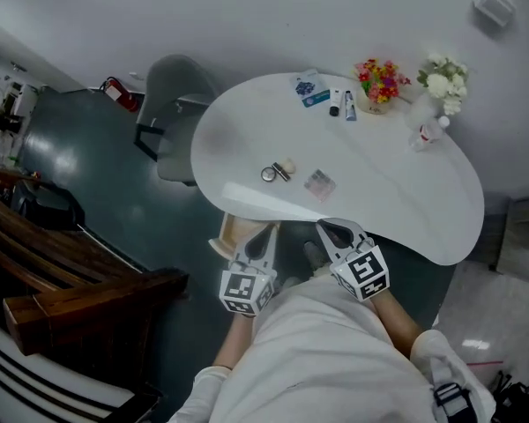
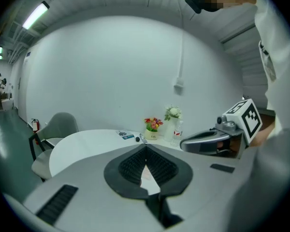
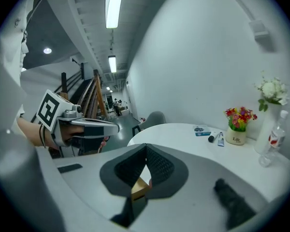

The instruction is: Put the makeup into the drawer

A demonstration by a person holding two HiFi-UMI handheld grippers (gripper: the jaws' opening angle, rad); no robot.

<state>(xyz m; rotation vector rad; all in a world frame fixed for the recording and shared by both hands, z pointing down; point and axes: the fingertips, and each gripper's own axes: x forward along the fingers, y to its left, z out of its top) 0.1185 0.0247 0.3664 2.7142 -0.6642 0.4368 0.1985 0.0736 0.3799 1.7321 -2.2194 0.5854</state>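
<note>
With the left gripper [image 1: 264,234] and right gripper [image 1: 333,232] both shut on nothing at lower centre, the compact [image 1: 269,174] and palette [image 1: 319,183] lying mid-frame on the white table [image 1: 397,192] are judged light, rigid and slippery, best pinched across opposite edges.

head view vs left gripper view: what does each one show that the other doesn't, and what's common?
Head view only: the wooden drawer below the table's near edge, the dark wooden structure on the floor, and the left gripper seen from outside with its marker cube.

Left gripper view only: its own fingers close up, shut with nothing between them, and the ceiling light.

Both: the white table, grey chair, red flower pot, white flowers, bottle and right gripper.
</note>
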